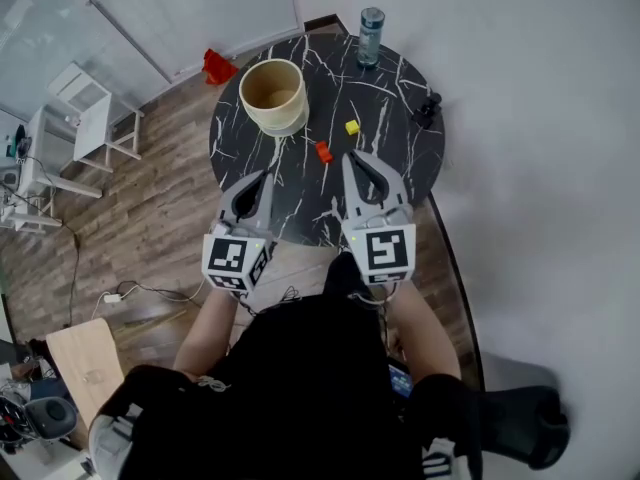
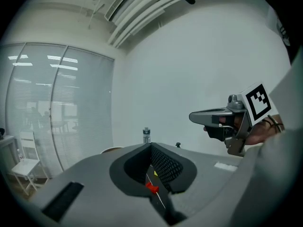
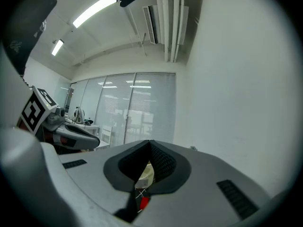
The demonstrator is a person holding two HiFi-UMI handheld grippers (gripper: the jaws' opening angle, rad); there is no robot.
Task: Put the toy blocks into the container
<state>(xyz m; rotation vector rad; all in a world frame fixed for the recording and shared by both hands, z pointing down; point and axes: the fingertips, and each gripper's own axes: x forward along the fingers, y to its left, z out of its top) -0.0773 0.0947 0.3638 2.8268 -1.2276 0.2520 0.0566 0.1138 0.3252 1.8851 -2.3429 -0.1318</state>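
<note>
Hovering with jaws pressed together and empty, the left gripper (image 1: 266, 178) and right gripper (image 1: 351, 159) face the red block (image 1: 324, 152) and yellow block (image 1: 351, 127) lying near the container (image 1: 273, 95), not inside it, so closed tips may push a block away.

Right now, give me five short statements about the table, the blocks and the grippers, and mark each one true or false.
1. The container stands upright on the table. True.
2. The yellow block lies inside the container. False: it lies on the table, to the right of the container in the head view.
3. The red block lies on the table, nearer the person than the yellow block. True.
4. The right gripper holds a block. False: its jaws are shut on nothing, and both blocks lie on the table.
5. A bottle stands upright near the table's far edge. True.
</note>
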